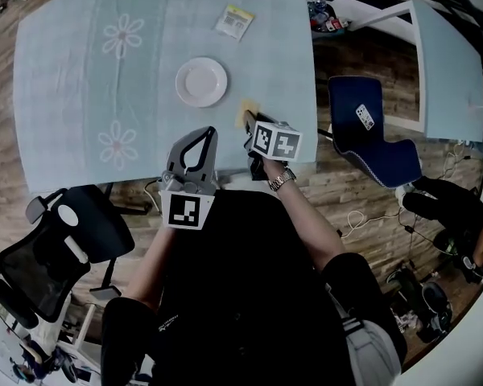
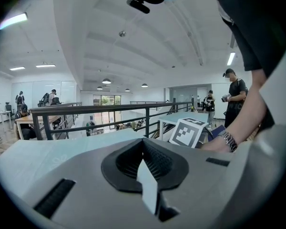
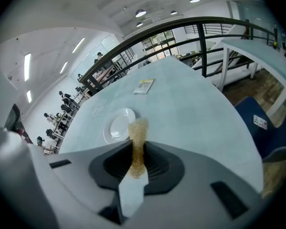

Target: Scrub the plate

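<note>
We count one white plate, one yellowish sponge, one small packet and two tongs over the pale blue table.

The right tongs are clamped on the sponge, with their jaws pressed against its two flat faces. The sponge stands on edge between them as a thin strip. Its long axis runs out along the jaws, and its far end sticks out past the tips towards the plate. The left tongs have their jaws closed together with nothing between them. In the left gripper view these tongs are tipped up towards the railing and the ceiling, so neither the plate nor the sponge shows there.

The plate lies flat and face up on the table, ahead of both tongs. It is straight ahead of the left tongs and ahead and a little to the left of the right tongs. In the head view the sponge's tip is near the plate's rim but not touching it. The plate is round, so it has no long axis.

The packet lies flat well beyond the plate, ahead of the right tongs. To the right of the right tongs stands a blue chair, and a black office chair stands behind and to the left of the left tongs.
</note>
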Demonstrator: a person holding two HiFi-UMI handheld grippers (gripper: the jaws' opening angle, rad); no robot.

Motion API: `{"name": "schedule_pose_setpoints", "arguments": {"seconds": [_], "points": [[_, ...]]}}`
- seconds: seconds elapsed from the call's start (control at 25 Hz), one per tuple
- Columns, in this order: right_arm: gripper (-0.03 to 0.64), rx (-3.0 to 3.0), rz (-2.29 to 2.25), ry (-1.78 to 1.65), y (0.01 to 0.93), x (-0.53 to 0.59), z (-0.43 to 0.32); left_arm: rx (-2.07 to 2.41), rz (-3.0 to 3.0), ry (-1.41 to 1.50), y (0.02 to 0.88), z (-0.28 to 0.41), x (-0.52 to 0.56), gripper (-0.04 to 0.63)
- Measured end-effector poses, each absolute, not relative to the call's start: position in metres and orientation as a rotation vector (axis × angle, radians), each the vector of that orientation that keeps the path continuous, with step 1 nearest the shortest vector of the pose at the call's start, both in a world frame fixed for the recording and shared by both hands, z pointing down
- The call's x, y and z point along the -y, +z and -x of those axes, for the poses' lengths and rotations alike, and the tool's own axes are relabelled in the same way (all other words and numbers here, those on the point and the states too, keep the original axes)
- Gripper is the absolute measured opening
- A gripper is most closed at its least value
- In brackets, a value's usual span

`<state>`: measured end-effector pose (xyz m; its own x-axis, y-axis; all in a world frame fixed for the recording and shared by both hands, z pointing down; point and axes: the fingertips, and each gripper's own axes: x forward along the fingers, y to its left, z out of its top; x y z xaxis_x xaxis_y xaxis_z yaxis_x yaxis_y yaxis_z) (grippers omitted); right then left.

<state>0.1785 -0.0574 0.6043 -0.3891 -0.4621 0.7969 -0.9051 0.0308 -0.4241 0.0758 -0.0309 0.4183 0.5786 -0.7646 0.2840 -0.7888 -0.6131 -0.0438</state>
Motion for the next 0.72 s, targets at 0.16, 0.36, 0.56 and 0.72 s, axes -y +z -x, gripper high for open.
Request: {"name": "schedule_pose_setpoints", "arguments": {"seconds": [0.16,0.36,0.56,0.72], "points": [[0.063,1.931,-1.340,1.280,0.585,0.042,-0.168,1.379,-2.678,0.398,0.413,-0.072,0.018,0.012],[0.063,2.034,-1.302,1.195,0.561,0.028,-0.157,1.354,-2.727,0.448,0.407,-0.076,0.003,0.012],[0.063,2.145,-1.307,1.111,0.522,0.023,-0.140,1.310,-2.784,0.464,0.395,-0.076,-0.010,0.012],[0.063,2.252,-1.306,1.044,0.483,0.015,-0.129,1.281,-2.806,0.409,0.379,-0.083,-0.025,0.012]]}}
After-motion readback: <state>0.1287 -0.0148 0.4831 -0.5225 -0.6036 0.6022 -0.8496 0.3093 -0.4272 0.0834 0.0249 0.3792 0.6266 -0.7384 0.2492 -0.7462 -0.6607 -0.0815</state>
